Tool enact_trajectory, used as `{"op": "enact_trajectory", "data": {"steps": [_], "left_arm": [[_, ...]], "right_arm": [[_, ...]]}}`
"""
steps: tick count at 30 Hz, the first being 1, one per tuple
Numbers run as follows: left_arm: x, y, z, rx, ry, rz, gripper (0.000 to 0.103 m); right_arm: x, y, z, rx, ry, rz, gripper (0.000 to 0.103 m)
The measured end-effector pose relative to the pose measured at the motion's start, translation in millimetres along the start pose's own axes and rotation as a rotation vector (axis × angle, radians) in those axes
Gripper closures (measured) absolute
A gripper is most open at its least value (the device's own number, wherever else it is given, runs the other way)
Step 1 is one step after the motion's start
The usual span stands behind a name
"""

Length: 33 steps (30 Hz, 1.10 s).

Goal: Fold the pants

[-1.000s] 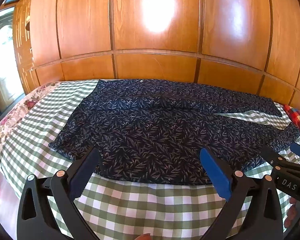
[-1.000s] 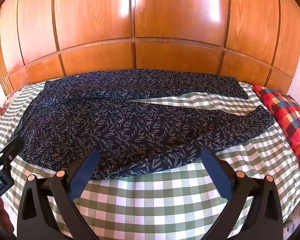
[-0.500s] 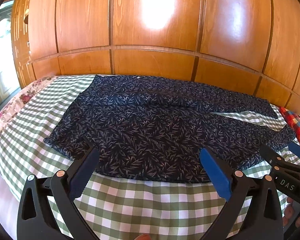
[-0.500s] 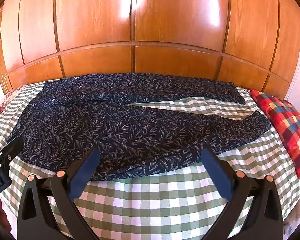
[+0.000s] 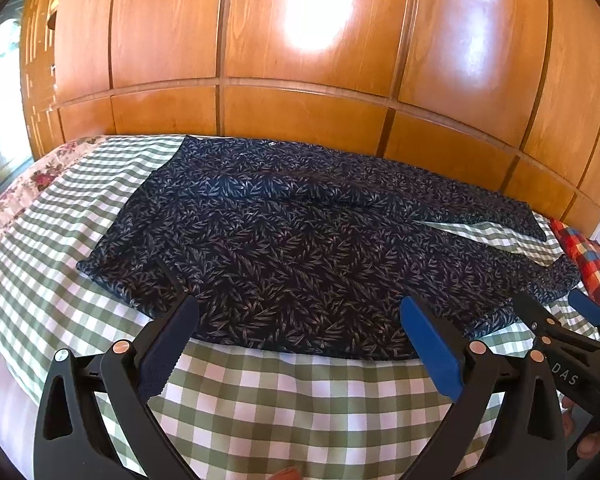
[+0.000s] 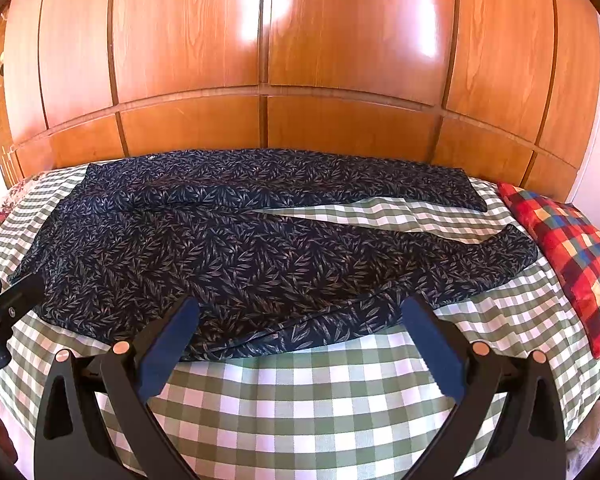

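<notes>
Count on site: one pair of pants (image 6: 228, 256), one bed (image 6: 300, 400), one plaid pillow (image 6: 572, 248), one wooden wardrobe (image 6: 300, 60), two tools: left tool (image 5: 300, 344), right tool (image 6: 300, 344).

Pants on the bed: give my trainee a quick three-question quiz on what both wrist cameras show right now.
1. True or false: the left gripper and the right gripper are both open and hold nothing.
2. Multiple choice: the pants lie on the checked bedcover with
A. both legs stacked into one neat strip
B. the two legs spread apart, bedcover showing between them
C. the legs hanging off the bed
3. Fill in: the red plaid cushion sits beside the ____ end of the pants.

Key: 1 true; 2 B; 3 leg (hem)
</notes>
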State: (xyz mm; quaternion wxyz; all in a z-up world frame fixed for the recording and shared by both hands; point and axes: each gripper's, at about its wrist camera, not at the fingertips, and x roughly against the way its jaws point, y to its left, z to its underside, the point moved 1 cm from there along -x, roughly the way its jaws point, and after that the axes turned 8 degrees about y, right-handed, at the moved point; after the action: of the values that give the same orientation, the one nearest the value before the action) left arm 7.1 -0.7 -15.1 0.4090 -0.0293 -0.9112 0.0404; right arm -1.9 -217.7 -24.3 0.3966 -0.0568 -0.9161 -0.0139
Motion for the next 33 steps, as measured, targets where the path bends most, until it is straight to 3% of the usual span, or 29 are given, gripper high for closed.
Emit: {"op": "enact_trajectory", "data": {"steps": [22,30,33], "left_arm": [[-19.6,7.0,5.8,-0.015,0.055,0.05,0.003],[-32.5,20.0,5.3,0.048,0.101,0.096,0.003],[-37.4,30.6,3.1,0.077,0.123,0.148,0.003]], "right_arm": [[-21.1,-9.3,6.0,-0.013,0.053,0.0,0.002],[-31.4,-17.4,8.9,-0.024,0.08,0.007,0.002],[-34.7,-21.6,8.9,-0.027,0.09,-0.008,0.002]]}}
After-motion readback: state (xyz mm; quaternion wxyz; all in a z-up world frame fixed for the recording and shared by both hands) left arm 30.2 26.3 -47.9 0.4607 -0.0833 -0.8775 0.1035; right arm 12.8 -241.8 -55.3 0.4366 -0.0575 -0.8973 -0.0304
